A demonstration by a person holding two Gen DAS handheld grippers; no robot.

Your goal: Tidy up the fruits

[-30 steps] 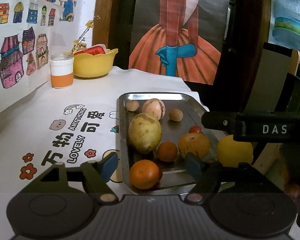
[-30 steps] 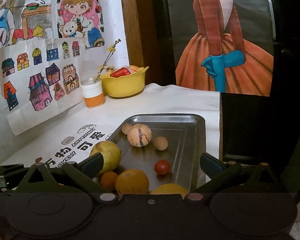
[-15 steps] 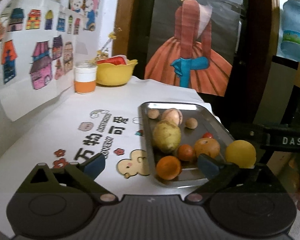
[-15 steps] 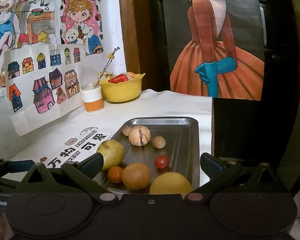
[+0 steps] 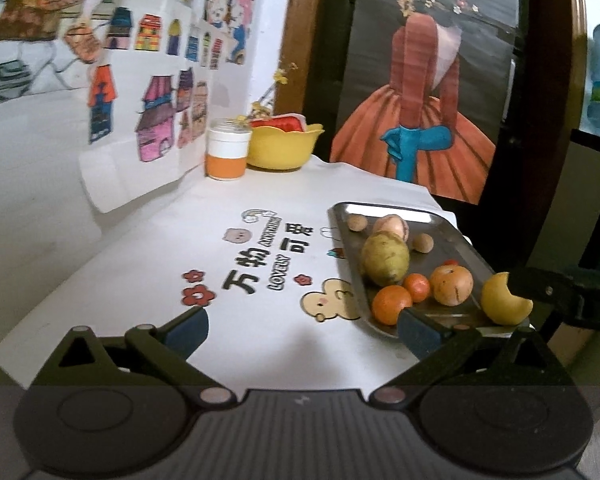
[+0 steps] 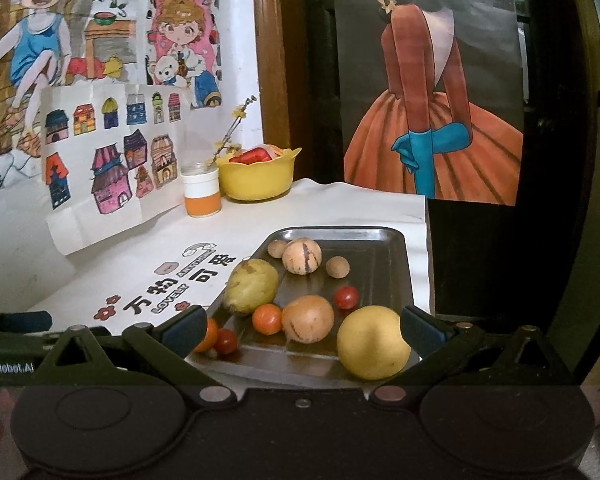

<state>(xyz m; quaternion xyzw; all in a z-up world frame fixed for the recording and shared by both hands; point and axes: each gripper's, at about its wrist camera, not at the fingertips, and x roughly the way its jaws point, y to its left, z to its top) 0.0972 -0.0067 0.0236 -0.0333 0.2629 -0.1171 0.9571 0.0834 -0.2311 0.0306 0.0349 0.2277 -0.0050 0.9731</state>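
A metal tray (image 6: 392, 264) sits at the right edge of a white-clothed surface (image 5: 148, 264), and all the loose fruit lies in it. At the far end are two small brown round fruits (image 6: 337, 267), one on each side of a pale striped melon (image 6: 302, 256). A green pear (image 6: 252, 287) leans along the tray's left side. Nearer the cameras come a small orange fruit (image 6: 267, 319), a tan striped fruit (image 6: 307, 319) touching it, and a cherry tomato (image 6: 345, 297) just behind. A large yellow fruit (image 6: 373, 342) rests at the near right corner. An orange (image 5: 392, 304) and a second cherry tomato (image 6: 225, 341) lie at the near left corner.

The right claw (image 6: 300, 326) hangs low over the near end of the tray with its jaws spread wide and empty; the yellow fruit is just inside its right finger (image 6: 420, 326), though I cannot tell whether they touch. The left claw (image 5: 300, 328) is also wide and holds nothing. It hovers over the printed cloth to the left of the tray, and its right finger (image 5: 418, 330) comes in front of the tray's near left corner.

At the far corner of the surface stand a yellow bowl (image 6: 256, 180) with something red in it and a white-and-orange jar (image 6: 201, 194) holding a twig. Children's drawings (image 6: 108, 160) cover the wall on the left. A painting of a figure in an orange dress (image 6: 432, 120) hangs behind.
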